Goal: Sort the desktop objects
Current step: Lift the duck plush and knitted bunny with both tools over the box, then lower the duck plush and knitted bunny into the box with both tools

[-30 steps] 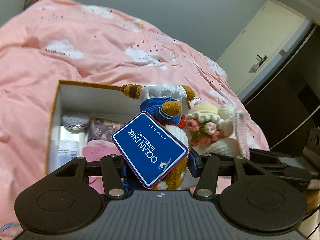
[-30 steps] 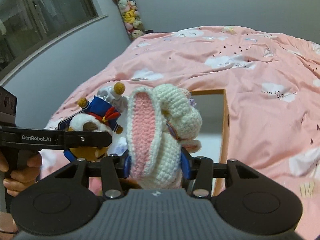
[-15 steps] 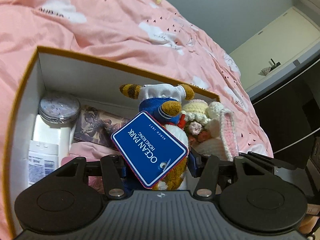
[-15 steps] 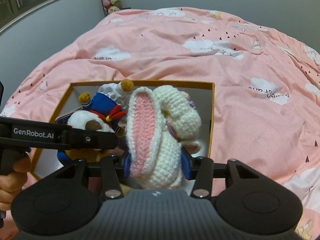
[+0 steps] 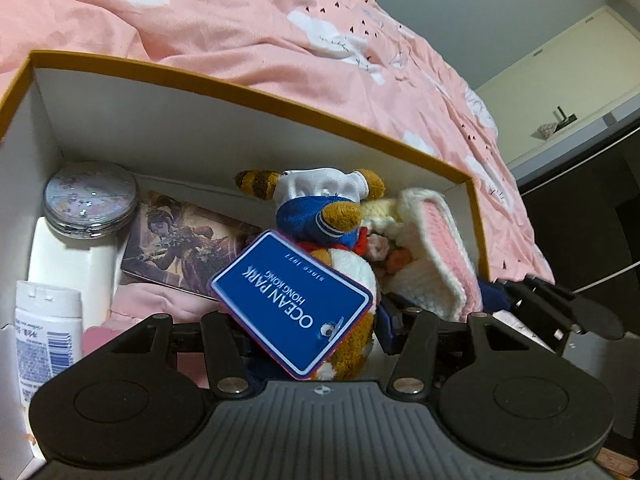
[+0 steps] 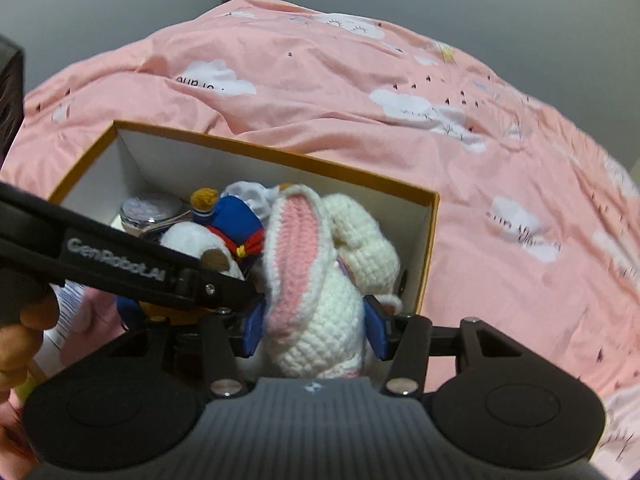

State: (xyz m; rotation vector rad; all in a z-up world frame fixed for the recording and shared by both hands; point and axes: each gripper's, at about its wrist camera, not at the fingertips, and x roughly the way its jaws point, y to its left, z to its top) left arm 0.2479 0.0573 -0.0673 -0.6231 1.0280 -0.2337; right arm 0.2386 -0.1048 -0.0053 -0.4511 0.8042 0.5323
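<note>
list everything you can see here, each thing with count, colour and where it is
cardboard box: 1, mustard rim, white inside, on the bedspread
pink cloud-print bedspread: 1, under the box
sailor-suit plush toy: 1, brown, white, blue, in the box, between the left fingers
blue Ocean Park tag: 1, on that plush
crocheted bunny: 1, white, pink ear, between the right fingers
glitter-lid jar: 1, silver, box's left side
white tube: 1, near the jar
picture card: 1, brownish, box floor
left gripper: black, holding the plush
right gripper: black, jaws opening

A bed (image 6: pixel 360 92), wearing a pink cloud-print cover, is carrying an open orange-rimmed box (image 6: pixel 248 150) directly on it.
</note>
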